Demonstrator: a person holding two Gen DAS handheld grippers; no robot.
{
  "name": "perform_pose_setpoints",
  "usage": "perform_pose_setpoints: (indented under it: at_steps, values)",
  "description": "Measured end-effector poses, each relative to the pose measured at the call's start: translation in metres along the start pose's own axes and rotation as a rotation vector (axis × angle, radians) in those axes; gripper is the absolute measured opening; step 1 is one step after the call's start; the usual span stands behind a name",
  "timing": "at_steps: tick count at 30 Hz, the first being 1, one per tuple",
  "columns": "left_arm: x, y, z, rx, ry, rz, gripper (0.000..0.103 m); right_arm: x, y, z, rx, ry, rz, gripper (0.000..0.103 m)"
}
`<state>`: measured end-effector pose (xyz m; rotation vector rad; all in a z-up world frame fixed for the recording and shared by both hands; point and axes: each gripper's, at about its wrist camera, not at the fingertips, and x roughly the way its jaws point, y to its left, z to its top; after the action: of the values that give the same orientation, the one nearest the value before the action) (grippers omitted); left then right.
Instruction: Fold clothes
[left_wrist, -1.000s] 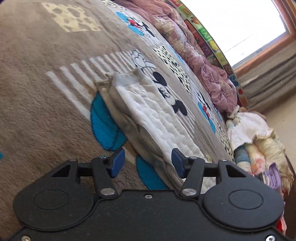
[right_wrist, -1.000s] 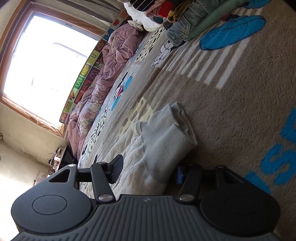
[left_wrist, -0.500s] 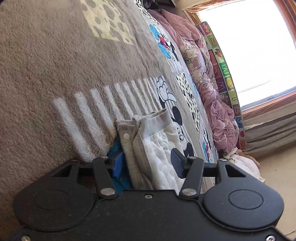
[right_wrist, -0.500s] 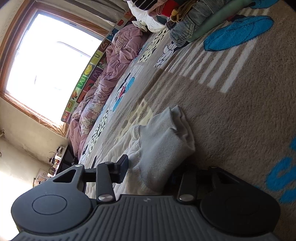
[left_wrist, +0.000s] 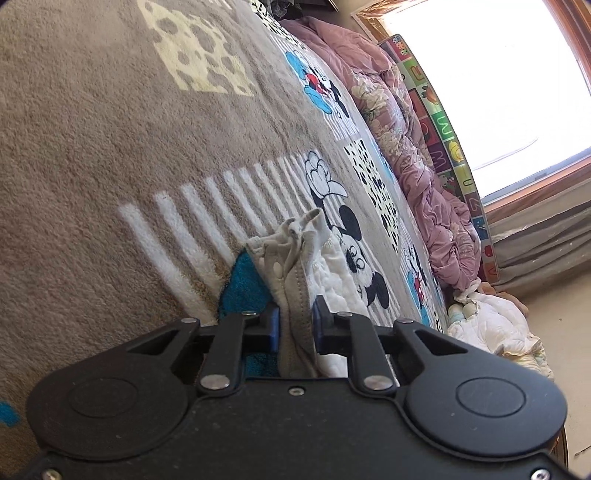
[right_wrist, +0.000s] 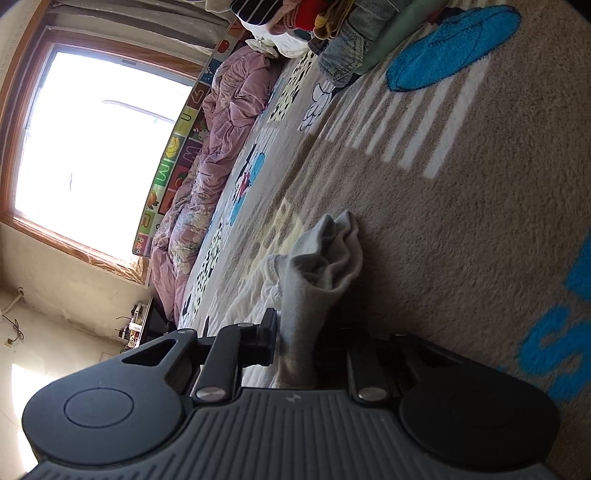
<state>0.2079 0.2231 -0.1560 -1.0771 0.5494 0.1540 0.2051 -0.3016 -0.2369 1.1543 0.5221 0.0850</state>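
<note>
A: One small garment, a white quilted piece with grey ribbed trim (left_wrist: 325, 273), is the only item we have in hand. It lies on the taupe plush cartoon-print blanket (left_wrist: 92, 147), and we judge that its fold has only begun: both ends are gathered, nothing is laid over yet.

B: What else remains?

A: A loose heap of mixed clothes (right_wrist: 332, 33) sits at the far end of the blanket, and a white bundle (left_wrist: 495, 325) lies off its edge near the floor. Whether those are sorted, we cannot tell.

B: State of the left gripper (left_wrist: 295, 326)?

A: Its jaws are closing, nearly together, with the grey snap-button band of the garment bunched between the blue pads (left_wrist: 274, 328).

B: And the right gripper (right_wrist: 295, 334)?

A: Its jaws are likewise closing on the grey ribbed cuff (right_wrist: 317, 273), which stands up bunched between them. Its far finger is in shadow, so we see contact only on the near side.
</note>
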Motion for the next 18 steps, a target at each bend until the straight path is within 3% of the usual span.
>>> perform_pose_setpoints:
  at_steps: [18]
  values:
    - [-0.072, -0.005, -0.011, 0.053, 0.01, -0.025, 0.014, -0.058, 0.008, -0.009, 0.033, 0.022, 0.036, 0.016]
